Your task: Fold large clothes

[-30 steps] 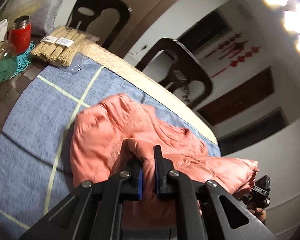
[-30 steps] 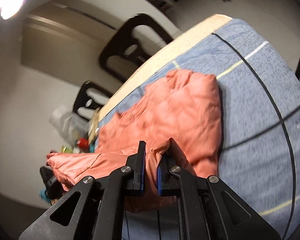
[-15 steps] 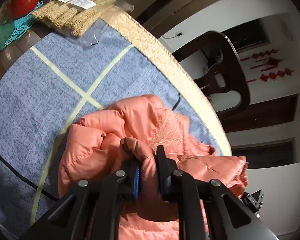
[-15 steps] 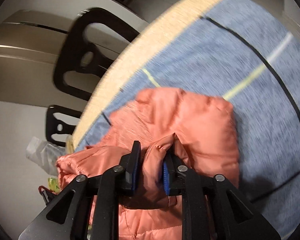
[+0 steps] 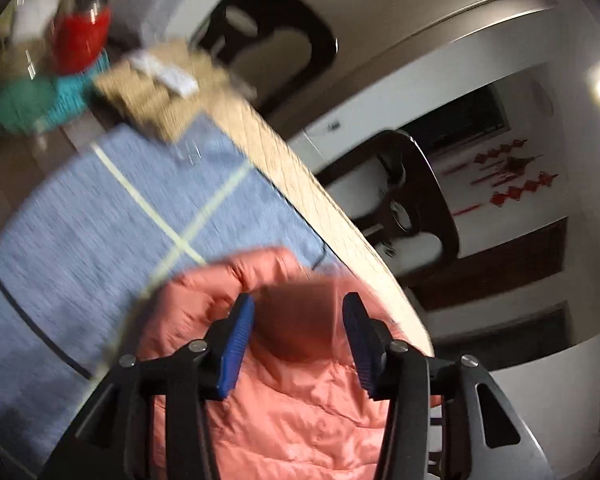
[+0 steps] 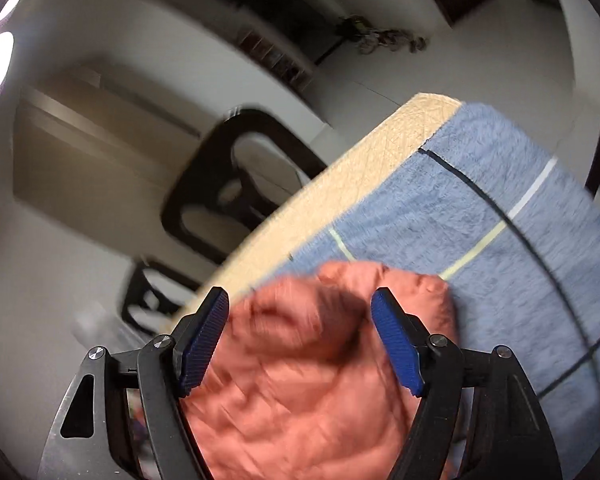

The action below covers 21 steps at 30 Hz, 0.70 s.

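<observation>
Jacket [image 5: 300, 412], salmon quilted, lies bunched on the blue cloth [image 5: 80, 240] that covers the table, near the table's far, straw-coloured edge [image 5: 320, 216]; in the right wrist view the same jacket [image 6: 300, 392] sits beside that edge [image 6: 340, 184] on the cloth [image 6: 520, 280]. Left gripper [image 5: 298, 344]: jaws spread wide, blue pads [image 5: 236, 344] clear of the fabric, nothing held; the jacket shows in the gap between them. Right gripper [image 6: 300, 348]: likewise wide apart, pads [image 6: 202, 340] empty; whether they brush the fabric cannot be told through the motion blur. Half a second earlier both grippers were clamped on a raised fold of the jacket; both have since let go, and the fold has dropped onto the heap. At the table's far left corner: a red flask [image 5: 82, 36] on a teal mat [image 5: 64, 100], and a clear packet of tan sticks [image 5: 160, 96] with white labels, their writing too blurred to read. Two dark chairs [image 5: 272, 36] stand past the far edge. Red ornaments [image 5: 512, 184] hang on the wall, without legible characters.
</observation>
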{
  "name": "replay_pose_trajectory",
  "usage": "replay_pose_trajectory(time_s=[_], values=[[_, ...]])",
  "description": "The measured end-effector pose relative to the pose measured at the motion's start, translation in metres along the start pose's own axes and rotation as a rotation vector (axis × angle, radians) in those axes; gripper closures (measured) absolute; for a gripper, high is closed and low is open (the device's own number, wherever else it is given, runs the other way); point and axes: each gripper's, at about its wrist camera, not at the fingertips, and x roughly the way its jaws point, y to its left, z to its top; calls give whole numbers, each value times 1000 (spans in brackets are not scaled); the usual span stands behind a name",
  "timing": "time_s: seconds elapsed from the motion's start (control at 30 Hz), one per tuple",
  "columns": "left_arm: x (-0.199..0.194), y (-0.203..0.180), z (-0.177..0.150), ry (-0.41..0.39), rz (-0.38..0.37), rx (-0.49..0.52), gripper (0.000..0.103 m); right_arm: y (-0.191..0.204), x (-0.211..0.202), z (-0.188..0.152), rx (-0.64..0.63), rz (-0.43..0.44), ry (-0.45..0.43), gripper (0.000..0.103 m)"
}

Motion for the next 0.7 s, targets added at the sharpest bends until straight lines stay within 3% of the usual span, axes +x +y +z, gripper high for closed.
replay_pose_trajectory(time_s=[0.07, 0.13, 0.27, 0.37, 0.47, 0.53, 0.7], values=[[3, -14, -3, 9, 45, 70, 54, 15, 9, -12, -111, -63, 48, 32], [16, -37, -14, 53, 85, 190, 55, 28, 24, -23, -194, -108, 98, 44], [51, -80, -47, 116, 143, 434, 56, 50, 56, -39, -360, -215, 160, 51], [84, -92, -68, 125, 269, 606, 56, 49, 82, -47, -423, -311, 204, 53], [114, -65, -68, 174, 358, 591, 73, 32, 104, -56, -472, -422, 246, 62], [119, -47, -64, 166, 352, 563, 93, 26, 110, -63, -495, -443, 248, 64], [126, -23, -62, 165, 316, 524, 99, 14, 121, -68, -460, -444, 247, 66]])
